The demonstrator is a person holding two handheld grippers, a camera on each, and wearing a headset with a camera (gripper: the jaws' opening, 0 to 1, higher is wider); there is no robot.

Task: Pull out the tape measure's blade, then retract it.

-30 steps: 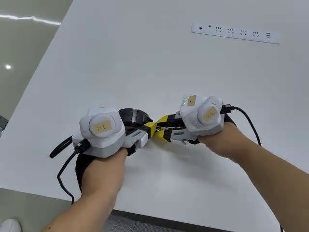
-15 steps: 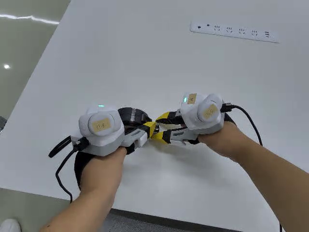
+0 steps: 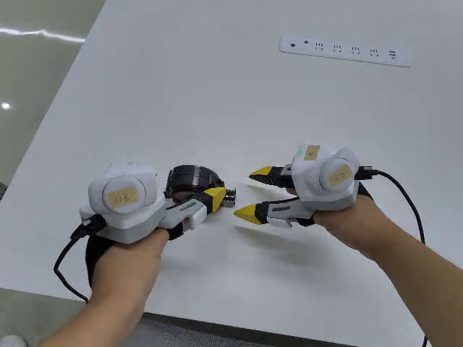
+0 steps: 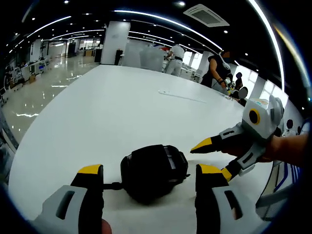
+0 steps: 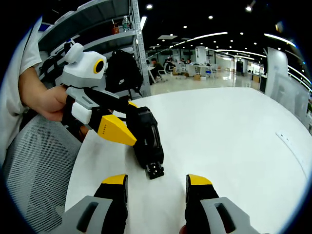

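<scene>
Jaws of the left gripper (image 4: 149, 171) stand wide on either side of the black, round-cased tape measure (image 4: 155, 168), which rests on the white tabletop (image 3: 217, 94). A narrow gap shows at each yellow tip, so they straddle the case without squeezing it. The small metal hook (image 5: 155, 169) sits at the case mouth, with the blade in. The right gripper (image 5: 157, 181) faces that hook, near but apart, its jaws spread and holding nothing. A white power strip (image 3: 345, 50) lies well beyond on the table, and a black cable (image 3: 401, 191) hangs from the right gripper.
</scene>
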